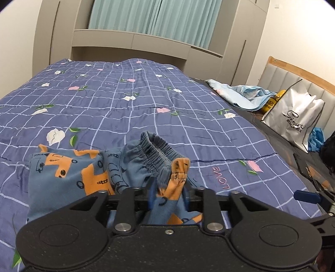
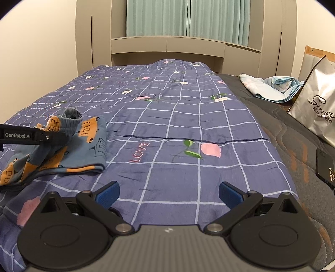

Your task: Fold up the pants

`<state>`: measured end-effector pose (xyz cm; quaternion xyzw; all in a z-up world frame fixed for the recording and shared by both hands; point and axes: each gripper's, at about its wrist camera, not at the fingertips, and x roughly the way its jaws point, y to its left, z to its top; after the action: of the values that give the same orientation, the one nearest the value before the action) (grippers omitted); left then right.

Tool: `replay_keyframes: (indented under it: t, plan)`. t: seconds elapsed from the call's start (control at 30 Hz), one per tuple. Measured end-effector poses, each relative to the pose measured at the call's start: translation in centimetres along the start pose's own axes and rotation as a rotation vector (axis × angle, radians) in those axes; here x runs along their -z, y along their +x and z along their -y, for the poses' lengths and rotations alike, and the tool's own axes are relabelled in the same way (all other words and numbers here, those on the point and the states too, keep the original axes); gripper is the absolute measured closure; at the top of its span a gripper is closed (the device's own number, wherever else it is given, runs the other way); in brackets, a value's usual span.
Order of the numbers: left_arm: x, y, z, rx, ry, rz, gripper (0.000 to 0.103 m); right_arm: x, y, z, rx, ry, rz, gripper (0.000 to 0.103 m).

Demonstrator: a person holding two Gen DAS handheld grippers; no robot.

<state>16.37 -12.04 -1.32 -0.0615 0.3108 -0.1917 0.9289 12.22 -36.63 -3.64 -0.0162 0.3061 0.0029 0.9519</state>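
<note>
One bed point(image 2: 188, 125) — blue checked quilt, teal curtains point(image 2: 188, 18) behind.

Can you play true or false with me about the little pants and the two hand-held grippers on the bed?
1. The pants lie on a blue checked quilt. True.
2. The right hand-held gripper is holding the pants. False: its jaws are wide open with only quilt between them.
3. The pants' fabric sits between the fingers of the left hand-held gripper. True.
4. The pants are plain red. False: they are blue with orange vehicles.
5. A silver shopping bag stands on the right side of the bed. True.
</note>
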Motion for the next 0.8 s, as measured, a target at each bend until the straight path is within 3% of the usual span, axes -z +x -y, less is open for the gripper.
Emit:
replay_keyframes:
  t: [0.07,0.13,0.27,0.33,0.43,0.63,0.8]
  plan:
    - [0.2,-0.4,0.0,0.007,0.006,0.000,0.060,0.0,0.0,0.0,0.000,0.001,0.000,0.000]
    - [0.4,-0.9,0.1,0.005,0.014,0.006,0.044,0.0,0.0,0.0,0.000,0.000,0.000,0.000]
    - [1.0,-1.8,-0.1,-0.021,0.036,0.019,0.029,0.0,0.1,0.0,-0.003,0.005,-0.001,0.000]
    - [1.3,-2.1,-0.3,-0.047,0.049,0.015,0.014,0.0,0.2,-0.1,-0.011,0.010,0.002,0.000]
    - [2.1,-2.7,-0.5,-0.096,0.079,0.015,0.005,-0.2,0.3,-0.3,-0.042,0.023,0.011,0.000]
    - [3.7,-3.8,-0.2,-0.230,0.178,0.055,0.002,-1.3,1.1,-1.2,-0.167,0.057,0.024,0.000]
    - [4.0,-4.3,0.0,-0.239,0.228,0.067,0.002,-3.1,2.1,-2.3,-0.316,0.066,0.041,0.000]
